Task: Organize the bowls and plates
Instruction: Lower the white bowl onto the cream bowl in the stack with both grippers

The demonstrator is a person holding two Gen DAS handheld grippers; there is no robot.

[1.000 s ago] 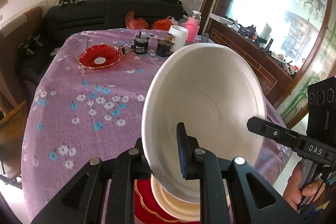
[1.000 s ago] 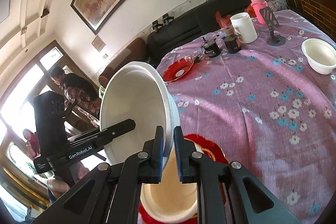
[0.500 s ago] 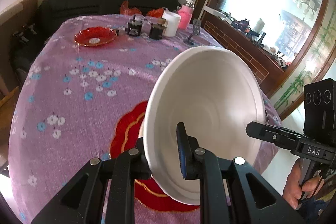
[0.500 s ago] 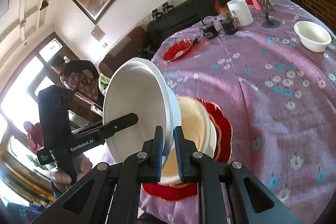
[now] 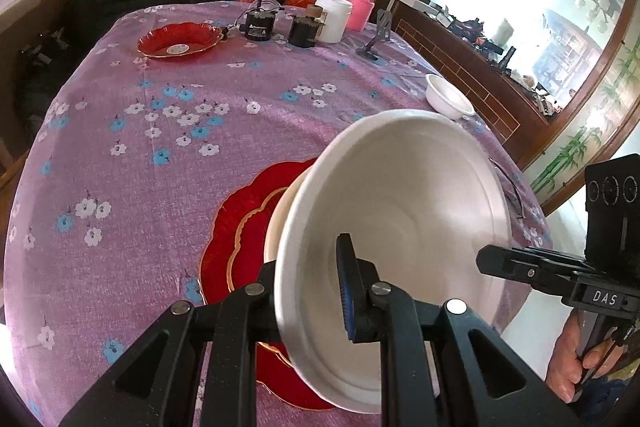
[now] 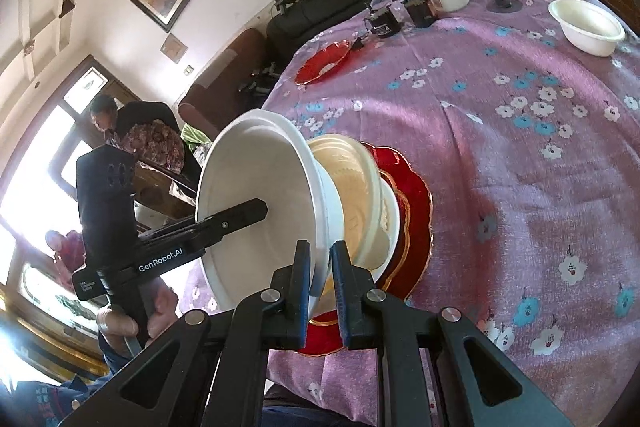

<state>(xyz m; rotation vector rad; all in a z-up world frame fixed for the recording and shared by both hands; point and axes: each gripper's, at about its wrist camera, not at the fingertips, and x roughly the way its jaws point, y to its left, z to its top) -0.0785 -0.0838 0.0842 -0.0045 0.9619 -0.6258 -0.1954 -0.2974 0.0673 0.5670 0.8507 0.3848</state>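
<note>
Both grippers pinch the rim of one large white bowl [image 5: 404, 211], held tilted above the table's near edge. My left gripper [image 5: 310, 291] is shut on its rim. My right gripper [image 6: 320, 267] is shut on the opposite rim of the same bowl [image 6: 256, 195]. Below it a cream bowl [image 6: 352, 195] stands on a large red plate [image 6: 416, 195], which also shows in the left wrist view [image 5: 236, 223]. A small red plate [image 5: 178, 39] lies far left. A small white bowl [image 5: 448, 101] sits at the right edge.
A purple flowered cloth [image 5: 160, 155] covers the table. At the far end stand a white jar [image 5: 334, 17], a pink bottle [image 5: 360, 7], two black devices [image 5: 258, 23] and a phone stand [image 5: 378, 35]. A black sofa is beyond. People stand at left [image 6: 132, 131].
Both grippers have lifted the white bowl up and back from the cream bowl. More of the red plate and the table now shows beneath it.
</note>
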